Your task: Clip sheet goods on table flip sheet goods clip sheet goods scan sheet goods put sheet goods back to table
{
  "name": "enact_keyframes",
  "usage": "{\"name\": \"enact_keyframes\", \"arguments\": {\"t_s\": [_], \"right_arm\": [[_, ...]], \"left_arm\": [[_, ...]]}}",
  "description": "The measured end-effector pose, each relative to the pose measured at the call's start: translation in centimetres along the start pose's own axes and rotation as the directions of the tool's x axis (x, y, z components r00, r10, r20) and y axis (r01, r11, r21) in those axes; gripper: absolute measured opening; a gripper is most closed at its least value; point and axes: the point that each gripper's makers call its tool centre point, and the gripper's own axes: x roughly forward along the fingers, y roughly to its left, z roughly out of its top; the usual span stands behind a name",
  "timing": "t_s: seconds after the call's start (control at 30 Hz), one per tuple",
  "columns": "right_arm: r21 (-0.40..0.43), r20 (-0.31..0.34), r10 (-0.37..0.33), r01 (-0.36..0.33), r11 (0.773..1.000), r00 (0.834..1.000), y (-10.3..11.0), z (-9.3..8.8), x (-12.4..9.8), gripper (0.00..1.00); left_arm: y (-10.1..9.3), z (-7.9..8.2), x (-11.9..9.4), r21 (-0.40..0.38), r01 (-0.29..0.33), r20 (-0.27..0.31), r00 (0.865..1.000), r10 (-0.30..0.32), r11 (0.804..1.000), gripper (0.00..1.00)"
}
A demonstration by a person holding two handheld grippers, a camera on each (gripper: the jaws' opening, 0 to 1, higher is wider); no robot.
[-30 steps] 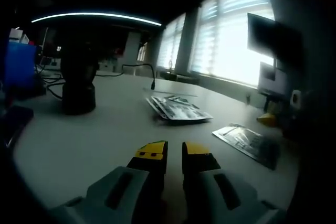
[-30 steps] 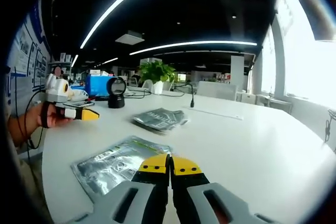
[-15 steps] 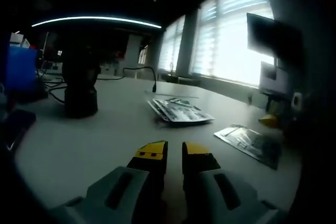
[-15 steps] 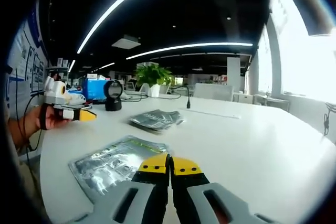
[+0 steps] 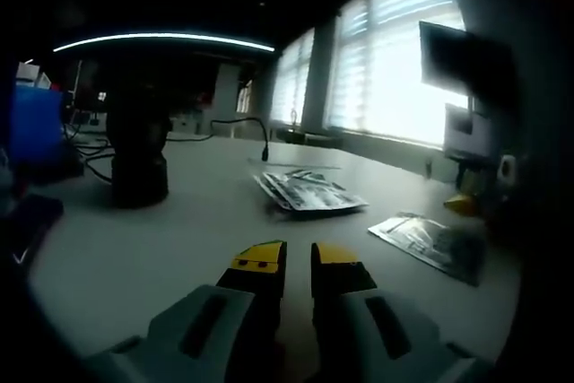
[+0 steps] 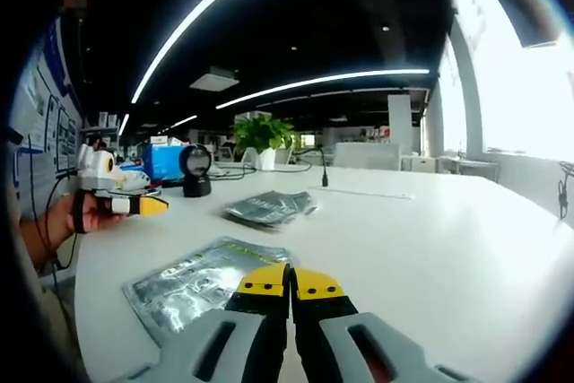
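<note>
Since earlier: packets (image 6: pixel 208 278) unmoved, print illegible.

We see a smooth, matt pale table top (image 6: pixel 430 230) with a soft sheen where window light falls. The near sheet pack (image 6: pixel 202 277) looks like crinkled silvery foil or plastic film, glossy and printed; the far stack of packs (image 6: pixel 269 207) has the same shiny, wrinkled film. The right gripper (image 6: pixel 290 282) has matt yellow plastic tips on grey, smooth moulded plastic; the left gripper (image 5: pixel 297 258) looks alike. The scanner (image 5: pixel 137 154) appears dark and glossy.
</note>
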Motion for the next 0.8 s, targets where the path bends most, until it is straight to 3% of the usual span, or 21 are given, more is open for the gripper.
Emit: {"name": "enact_keyframes", "arguments": {"t_s": [0.17,0.37,0.8], "right_arm": [[-0.007,-0.011,-0.015,0.014,1.000,1.000,-0.3,-0.1,0.0,0.00],[-0.008,-0.034,0.007,-0.007,1.000,0.999,0.3,0.1,0.3,0.00],[-0.084,-0.093,0.058,-0.066,0.994,0.994,1.3,2.3,1.9,0.00]], "left_arm": [[0.0,-0.1,0.1,0.031,-0.005,-0.007,1.000,0.005,1.000,0.04],[0.2,0.1,0.0,0.016,-0.009,0.008,1.000,0.008,1.000,0.04],[0.3,0.5,-0.2,0.029,-0.013,0.031,0.999,0.012,0.999,0.04]]}}
